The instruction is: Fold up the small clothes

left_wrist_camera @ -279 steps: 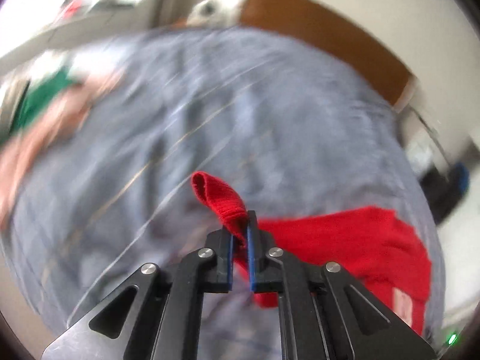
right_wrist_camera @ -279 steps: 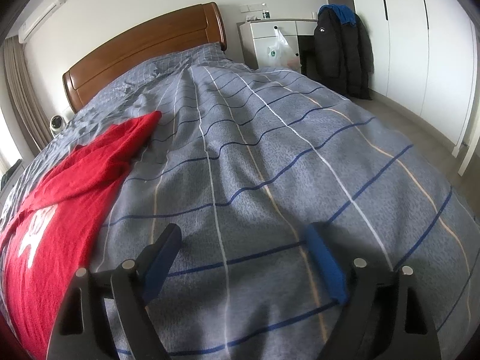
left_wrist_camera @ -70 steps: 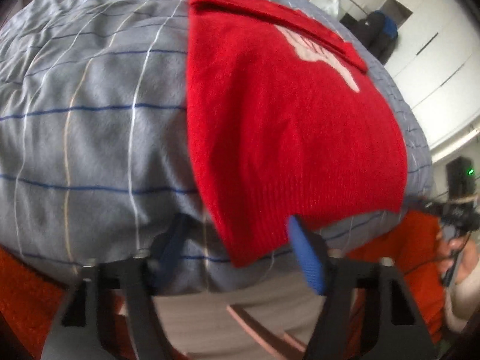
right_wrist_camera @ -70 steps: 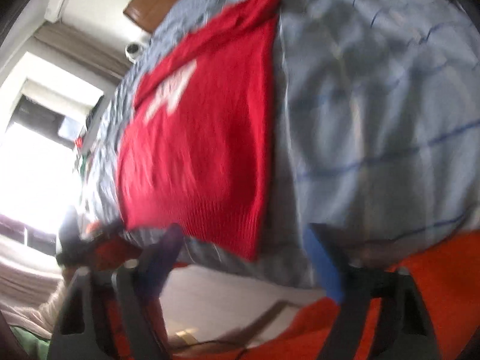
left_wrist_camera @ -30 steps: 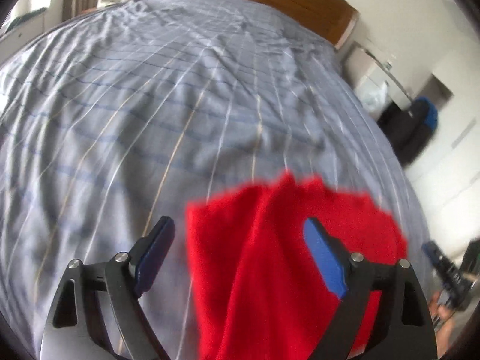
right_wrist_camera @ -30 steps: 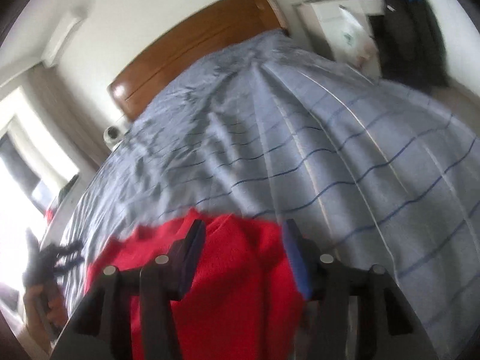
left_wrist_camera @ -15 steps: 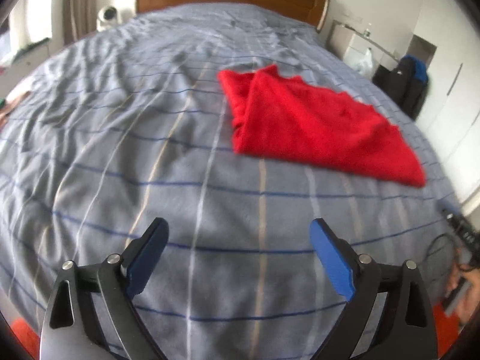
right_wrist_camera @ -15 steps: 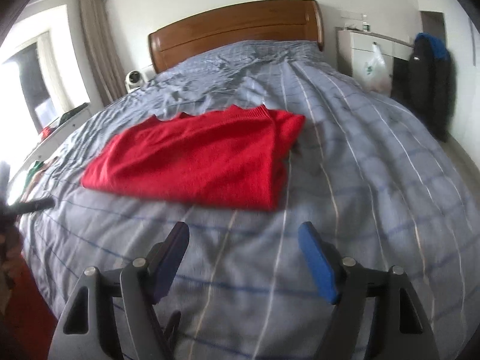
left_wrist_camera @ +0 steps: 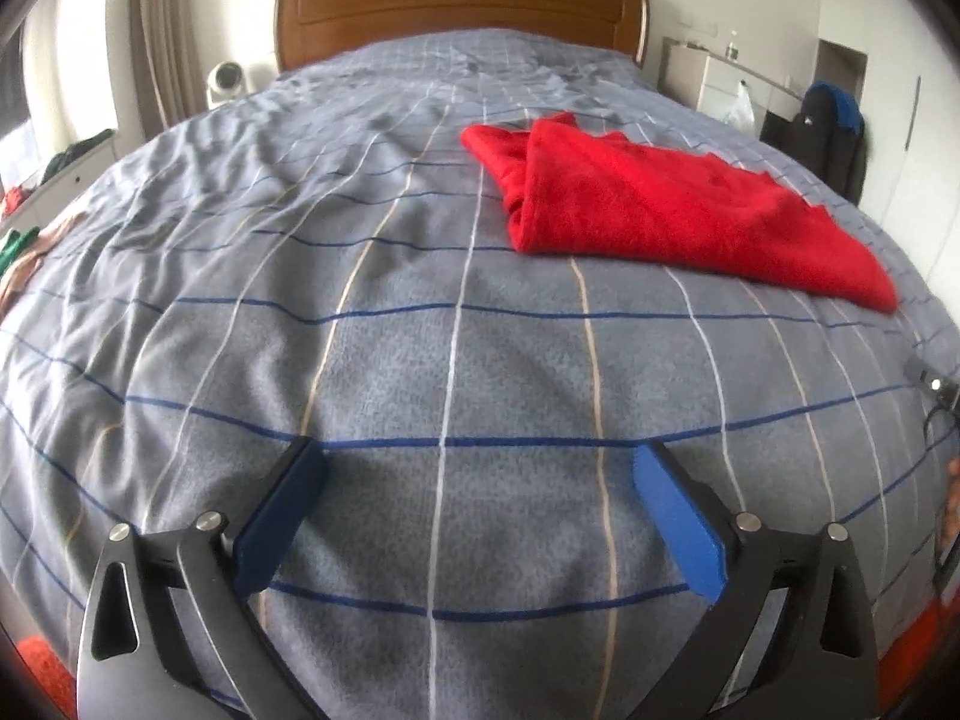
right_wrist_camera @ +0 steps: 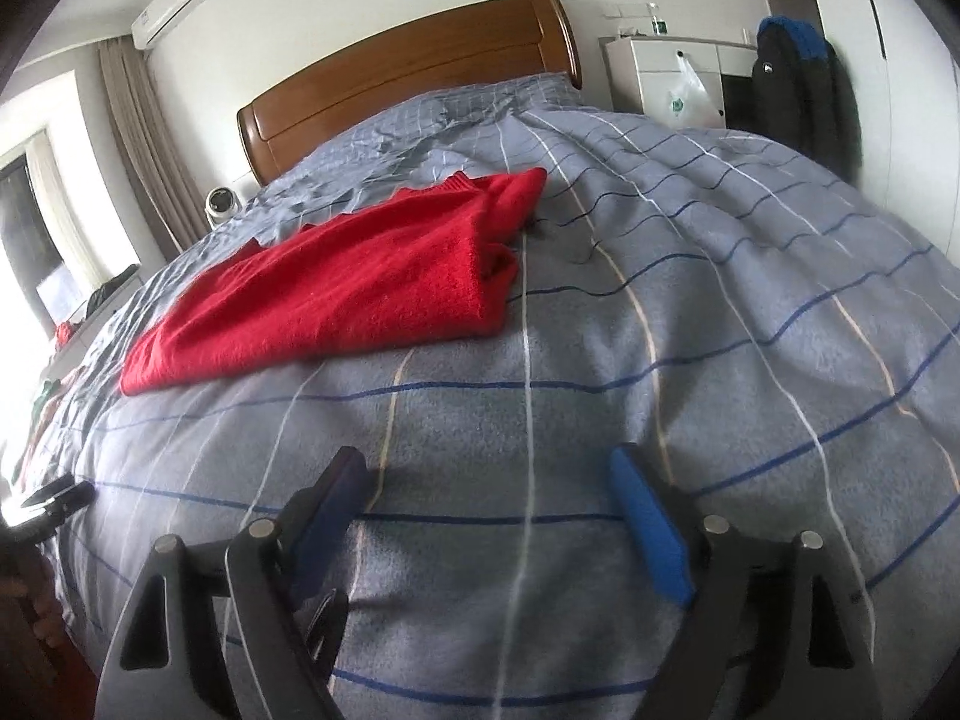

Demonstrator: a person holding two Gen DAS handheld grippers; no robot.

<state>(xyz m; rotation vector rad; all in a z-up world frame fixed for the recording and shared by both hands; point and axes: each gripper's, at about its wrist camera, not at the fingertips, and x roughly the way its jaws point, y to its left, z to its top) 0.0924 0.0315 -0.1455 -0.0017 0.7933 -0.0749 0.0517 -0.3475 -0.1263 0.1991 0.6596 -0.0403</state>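
Observation:
A red knitted sweater (left_wrist_camera: pixel 648 210) lies folded over on the grey checked bedspread (left_wrist_camera: pixel 372 312), far from both grippers. In the right wrist view the sweater (right_wrist_camera: pixel 360 288) lies at the middle left, its folded edge toward the right. My left gripper (left_wrist_camera: pixel 477 516) is open and empty above the near part of the bed. My right gripper (right_wrist_camera: pixel 489 522) is open and empty too, low over the bedspread (right_wrist_camera: pixel 690 312), well short of the sweater.
A wooden headboard (left_wrist_camera: pixel 462 6) stands at the far end. A white cabinet (right_wrist_camera: pixel 666 81) and a dark jacket (right_wrist_camera: pixel 798 96) stand at the right. A small white device (left_wrist_camera: pixel 225 81) sits left of the bed. Clutter lies on a ledge at the far left (left_wrist_camera: pixel 24 234).
Both grippers let go of the sweater about a second ago and pulled back toward the foot of the bed. The sweater now lies folded flat, farther from both grippers.

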